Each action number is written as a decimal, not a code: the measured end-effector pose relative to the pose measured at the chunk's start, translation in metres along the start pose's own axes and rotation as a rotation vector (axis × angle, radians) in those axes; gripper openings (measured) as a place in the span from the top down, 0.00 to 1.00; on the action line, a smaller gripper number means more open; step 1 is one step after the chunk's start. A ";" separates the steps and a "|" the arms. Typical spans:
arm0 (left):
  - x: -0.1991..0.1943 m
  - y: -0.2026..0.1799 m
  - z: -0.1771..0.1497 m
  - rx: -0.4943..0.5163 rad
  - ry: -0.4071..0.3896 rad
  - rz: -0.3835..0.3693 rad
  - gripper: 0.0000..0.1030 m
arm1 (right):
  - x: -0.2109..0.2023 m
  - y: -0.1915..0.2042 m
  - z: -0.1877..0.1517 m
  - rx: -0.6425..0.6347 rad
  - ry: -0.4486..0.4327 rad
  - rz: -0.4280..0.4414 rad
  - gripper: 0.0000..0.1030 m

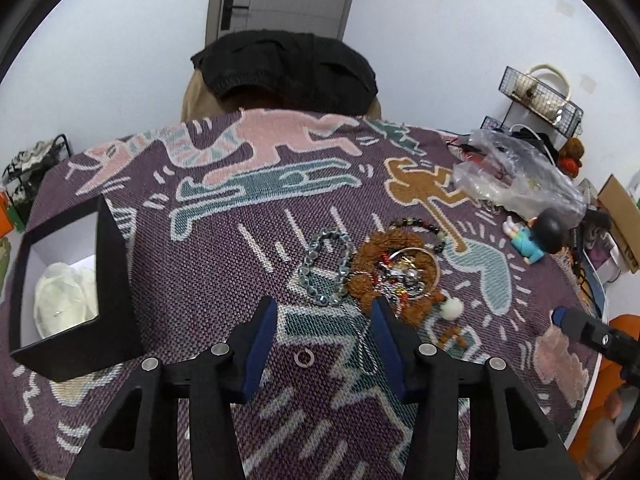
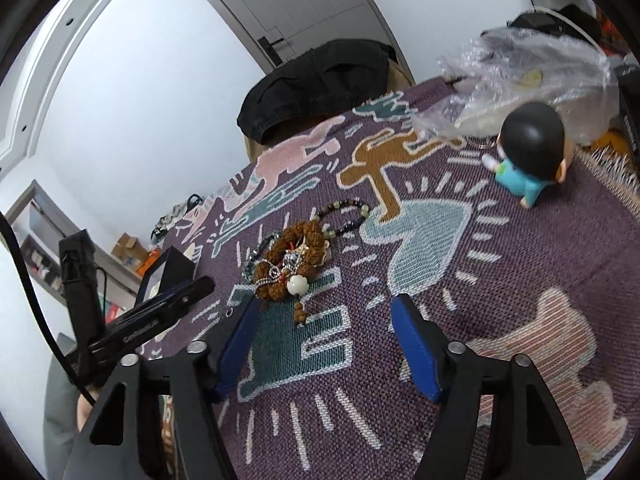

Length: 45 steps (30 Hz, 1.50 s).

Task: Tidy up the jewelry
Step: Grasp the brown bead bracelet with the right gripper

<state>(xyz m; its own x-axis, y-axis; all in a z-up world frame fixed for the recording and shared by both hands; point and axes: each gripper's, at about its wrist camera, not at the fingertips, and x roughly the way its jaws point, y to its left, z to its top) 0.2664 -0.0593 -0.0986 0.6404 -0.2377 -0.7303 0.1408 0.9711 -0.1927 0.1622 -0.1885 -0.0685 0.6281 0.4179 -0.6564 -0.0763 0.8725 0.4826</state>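
A heap of jewelry lies on the patterned cloth: a brown seed-bead bracelet [image 1: 394,258] with a white bead [image 1: 452,307], a tangle of silver chains [image 1: 404,276], a clear crystal bracelet [image 1: 326,266] and a dark bead bracelet [image 1: 424,228]. The heap also shows in the right wrist view [image 2: 292,264]. A small silver ring [image 1: 304,358] lies between my left gripper's fingers. My left gripper [image 1: 324,304] is open, just short of the heap. A black box [image 1: 112,280] with a white lining stands open at left. My right gripper [image 2: 324,304] is open and empty, right of the heap.
A toy figure in blue [image 1: 534,236] lies at the right, also seen in the right wrist view [image 2: 528,152]. A crumpled clear plastic bag [image 1: 516,176] sits behind it. A dark jacket [image 1: 288,64] hangs on a chair at the table's far edge. Clutter lines the right edge.
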 end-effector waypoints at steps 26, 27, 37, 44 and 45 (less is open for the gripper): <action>0.057 0.014 0.023 -0.003 0.076 0.077 0.91 | 0.098 0.015 0.014 0.072 0.189 0.065 0.62; 0.051 0.014 0.024 -0.005 0.065 0.072 0.91 | 0.101 0.014 0.013 0.081 0.205 0.075 0.68; -0.010 0.016 0.040 -0.003 -0.060 0.041 0.91 | 0.070 0.012 0.021 0.115 0.118 0.139 0.81; -0.039 0.021 0.044 -0.012 -0.113 0.016 0.91 | 0.045 0.030 0.031 0.073 0.077 0.142 0.81; -0.042 0.022 0.044 -0.012 -0.119 0.013 0.91 | 0.044 0.032 0.033 0.070 0.074 0.144 0.81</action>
<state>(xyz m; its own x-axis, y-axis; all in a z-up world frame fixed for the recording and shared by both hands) 0.2752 -0.0275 -0.0433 0.7271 -0.2202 -0.6503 0.1232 0.9736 -0.1920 0.2130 -0.1506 -0.0623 0.5559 0.5566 -0.6174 -0.1057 0.7840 0.6117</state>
